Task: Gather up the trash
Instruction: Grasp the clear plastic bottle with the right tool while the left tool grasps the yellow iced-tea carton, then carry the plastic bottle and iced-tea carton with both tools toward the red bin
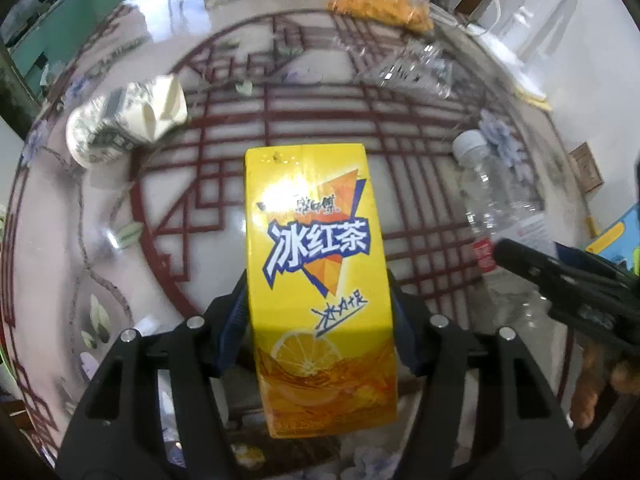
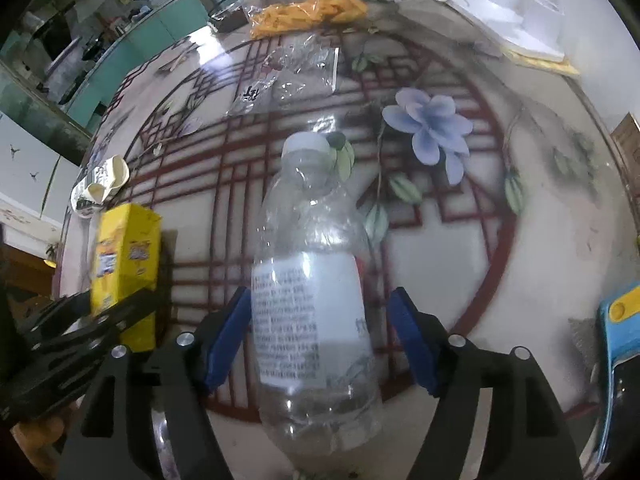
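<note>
My left gripper (image 1: 318, 312) is shut on a yellow iced-tea carton (image 1: 316, 240), its blue pads pressed on both sides. My right gripper (image 2: 320, 328) holds a clear plastic bottle (image 2: 316, 280) with a white cap and label, the pads touching its sides. The bottle also shows in the left wrist view (image 1: 492, 208), and the carton in the right wrist view (image 2: 126, 256). A crumpled paper cup (image 1: 124, 124) lies on the round patterned table (image 1: 320, 80) at the far left; it also shows in the right wrist view (image 2: 100, 186).
A clear bag of orange snacks (image 1: 384, 0) and an empty clear wrapper (image 1: 412, 68) lie at the table's far side. A white appliance with a cable (image 2: 508, 8) stands at the far right. A blue object (image 2: 620, 340) sits at the right edge.
</note>
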